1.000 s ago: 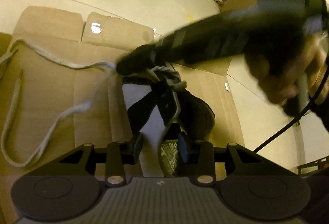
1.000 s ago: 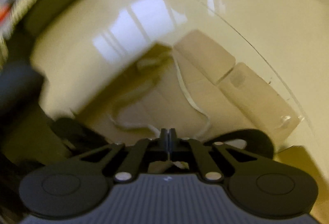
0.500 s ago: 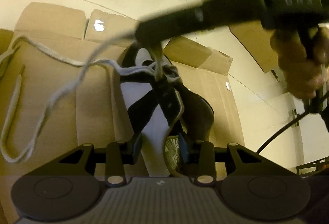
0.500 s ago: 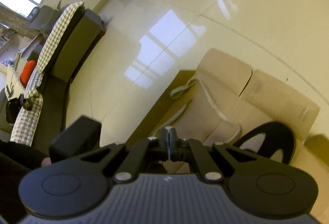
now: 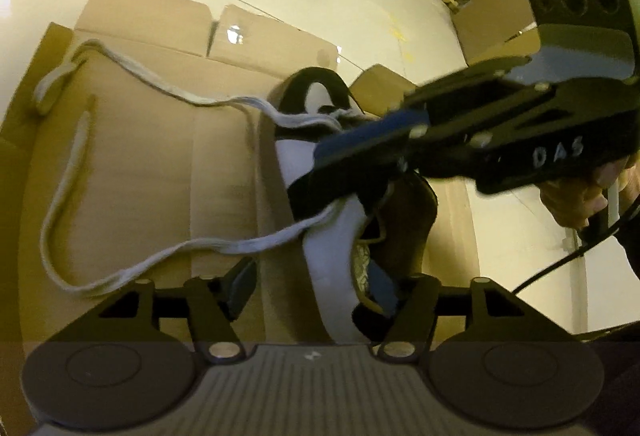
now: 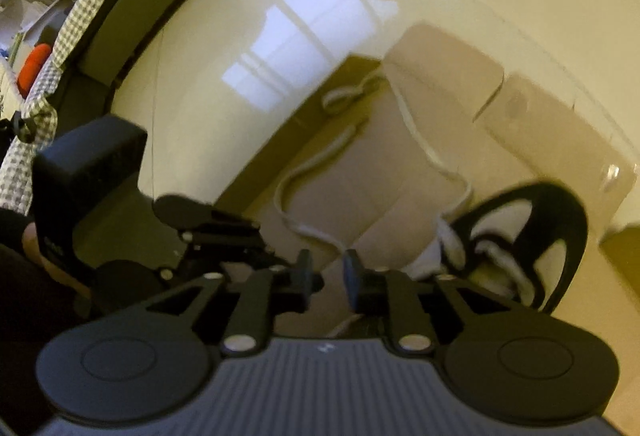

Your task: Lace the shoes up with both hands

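- Left tongs [image 5: 316, 286]: jaws opening, wide, straddling the heel of the shoe [image 5: 340, 220] without pressing it
- Shoe: on flattened cardboard [image 5: 160, 164], long axis running away from the left tongs
- Right tongs [image 6: 326, 270]: jaws opening, narrow gap, nothing gripped, over the eyelets
- Lace [image 5: 132, 268]: loose ends trail left, nearer the left tongs

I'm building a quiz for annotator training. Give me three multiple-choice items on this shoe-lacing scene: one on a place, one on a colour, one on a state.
1. Where does the black-and-white shoe sit?
A. on flattened brown cardboard
B. on a sofa
C. in a basket

2. What colour is the long flat shoelace?
A. red
B. white
C. green

3. How does the loose lace lie?
A. tied in a bow
B. wound on a spool
C. trailing slack across the cardboard

Answers: 1 A, cardboard spreads under and beside the shoe. 2 B, the lace is pale white against the brown. 3 C, it loops loosely leftward from the shoe.
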`<act>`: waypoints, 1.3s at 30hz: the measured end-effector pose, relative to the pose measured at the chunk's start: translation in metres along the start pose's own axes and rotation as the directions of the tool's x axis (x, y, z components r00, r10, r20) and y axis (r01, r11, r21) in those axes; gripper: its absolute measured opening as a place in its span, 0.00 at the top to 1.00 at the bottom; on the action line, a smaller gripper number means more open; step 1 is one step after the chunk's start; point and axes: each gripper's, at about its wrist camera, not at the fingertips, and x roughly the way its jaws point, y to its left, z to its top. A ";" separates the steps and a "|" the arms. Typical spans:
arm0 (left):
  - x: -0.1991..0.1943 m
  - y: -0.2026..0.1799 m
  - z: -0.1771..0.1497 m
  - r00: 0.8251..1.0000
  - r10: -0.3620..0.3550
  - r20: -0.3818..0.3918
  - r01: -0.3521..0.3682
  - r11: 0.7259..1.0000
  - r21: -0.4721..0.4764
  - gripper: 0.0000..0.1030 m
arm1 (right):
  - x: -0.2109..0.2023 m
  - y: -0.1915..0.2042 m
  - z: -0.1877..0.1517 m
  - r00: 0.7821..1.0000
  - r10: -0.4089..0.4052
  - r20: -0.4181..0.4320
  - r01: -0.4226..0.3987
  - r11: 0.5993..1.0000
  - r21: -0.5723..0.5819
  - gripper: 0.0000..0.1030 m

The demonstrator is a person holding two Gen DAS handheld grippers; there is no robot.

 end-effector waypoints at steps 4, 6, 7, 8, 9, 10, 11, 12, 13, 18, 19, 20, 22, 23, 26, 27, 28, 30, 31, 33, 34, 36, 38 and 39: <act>-0.011 0.009 0.002 1.000 0.017 0.019 -0.016 0.999 -0.040 0.24 | 0.012 0.008 0.020 0.991 -0.114 0.063 0.119 0.990 -0.080 0.68; -0.021 0.018 0.004 0.999 0.037 0.037 -0.034 0.997 -0.074 0.24 | 0.025 0.014 0.030 0.985 -0.153 0.083 0.163 0.978 -0.134 0.68; -0.024 0.022 0.005 0.998 0.044 0.045 -0.040 0.996 -0.085 0.24 | 0.028 0.015 0.032 0.984 -0.158 0.086 0.169 0.975 -0.142 0.68; -0.028 0.026 0.007 0.997 0.053 0.056 -0.048 0.994 -0.095 0.24 | 0.035 0.019 0.037 0.980 -0.172 0.096 0.186 0.968 -0.167 0.69; -0.031 0.029 0.008 0.996 0.063 0.065 -0.056 0.993 -0.102 0.24 | 0.042 0.022 0.041 0.978 -0.181 0.104 0.199 0.961 -0.193 0.69; -0.034 0.031 0.010 0.993 0.082 0.085 -0.073 0.992 -0.104 0.24 | 0.047 0.024 0.044 0.976 -0.190 0.108 0.209 0.956 -0.206 0.69; -0.041 0.035 0.014 0.986 0.115 0.119 -0.104 0.990 -0.094 0.24 | 0.052 0.025 0.047 0.974 -0.198 0.111 0.218 0.951 -0.219 0.69; -0.046 0.037 0.018 0.977 0.146 0.152 -0.137 0.988 -0.071 0.24 | 0.056 0.025 0.050 0.972 -0.205 0.111 0.225 0.949 -0.220 0.69; -0.049 0.039 0.022 0.969 0.172 0.176 -0.165 0.985 -0.051 0.24 | 0.060 0.025 0.053 0.971 -0.212 0.110 0.232 0.947 -0.221 0.69; -0.043 0.043 0.048 0.924 0.285 0.256 -0.316 0.944 0.091 0.25 | 0.059 0.017 0.055 0.973 -0.204 0.111 0.222 0.957 -0.185 0.69; -0.040 0.043 0.053 0.915 0.301 0.269 -0.343 0.931 0.124 0.25 | 0.058 0.015 0.054 0.972 -0.207 0.113 0.225 0.959 -0.174 0.69; -0.037 0.043 0.057 0.909 0.312 0.275 -0.361 0.920 0.151 0.26 | 0.056 0.012 0.053 0.971 -0.210 0.116 0.228 0.960 -0.163 0.69; -0.030 0.043 0.061 0.901 0.329 0.284 -0.390 0.901 0.193 0.26 | 0.051 0.005 0.051 0.969 -0.215 0.123 0.230 0.965 -0.127 0.68; -0.025 0.043 0.064 0.895 0.340 0.289 -0.408 0.886 0.220 0.28 | 0.049 0.003 0.050 0.968 -0.217 0.127 0.231 0.967 -0.110 0.67; -0.012 0.046 0.070 0.883 0.364 0.296 -0.443 0.855 0.270 0.36 | 0.040 -0.008 0.045 0.967 -0.213 0.138 0.222 0.973 -0.056 0.66; -0.010 0.047 0.071 0.881 0.368 0.296 -0.449 0.848 0.281 0.40 | 0.039 -0.010 0.044 0.967 -0.213 0.140 0.221 0.974 -0.045 0.66; -0.007 0.048 0.072 0.879 0.375 0.296 -0.458 0.838 0.296 0.41 | 0.037 -0.011 0.043 0.967 -0.213 0.141 0.220 0.975 -0.035 0.66; -0.001 0.050 0.073 0.871 0.392 0.295 -0.477 0.818 0.322 0.43 | 0.032 -0.017 0.038 0.966 -0.214 0.143 0.217 0.976 -0.009 0.65; 0.002 0.051 0.073 0.865 0.403 0.298 -0.490 0.805 0.335 0.43 | 0.030 -0.019 0.036 0.966 -0.215 0.142 0.218 0.976 -0.002 0.65; 0.005 0.054 0.075 0.856 0.420 0.300 -0.508 0.787 0.349 0.44 | 0.026 -0.020 0.032 0.965 -0.223 0.140 0.224 0.975 0.003 0.65; 0.007 0.055 0.075 0.856 0.424 0.297 -0.511 0.786 0.348 0.45 | 0.026 -0.020 0.031 0.965 -0.224 0.140 0.225 0.974 0.004 0.65; 0.012 0.061 0.078 0.855 0.435 0.284 -0.514 0.787 0.342 0.49 | 0.020 -0.022 0.024 0.963 -0.233 0.135 0.234 0.972 0.010 0.65; 0.015 0.065 0.079 0.856 0.438 0.275 -0.512 0.791 0.336 0.57 | 0.015 -0.023 0.019 0.961 -0.242 0.133 0.242 0.970 0.015 0.65; 0.016 0.066 0.079 0.857 0.439 0.270 -0.511 0.793 0.332 0.58 | 0.012 -0.024 0.017 0.960 -0.246 0.133 0.246 0.969 0.019 0.64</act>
